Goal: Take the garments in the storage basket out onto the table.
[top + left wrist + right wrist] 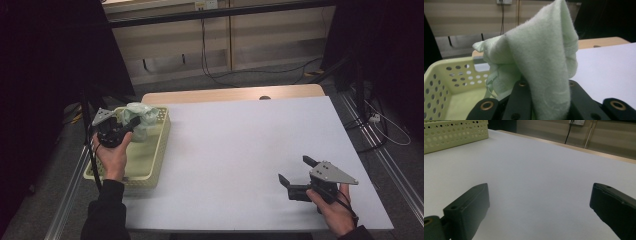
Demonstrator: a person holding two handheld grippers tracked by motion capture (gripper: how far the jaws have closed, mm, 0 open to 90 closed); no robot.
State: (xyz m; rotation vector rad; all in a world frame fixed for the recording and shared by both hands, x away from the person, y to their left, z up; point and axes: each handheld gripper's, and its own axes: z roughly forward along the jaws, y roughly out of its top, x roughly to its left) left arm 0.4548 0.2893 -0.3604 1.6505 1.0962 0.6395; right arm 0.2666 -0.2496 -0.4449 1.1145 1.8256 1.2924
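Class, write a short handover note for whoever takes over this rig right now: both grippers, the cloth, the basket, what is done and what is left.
Left gripper: shut on the pale green cloth, held over the yellow basket at the table's left edge.
Right gripper: open, empty, low over the white table near its front right.
Done: cloth gripped and above the basket.
Left, probably: lower the cloth into the basket and release, though it may instead be coming out.
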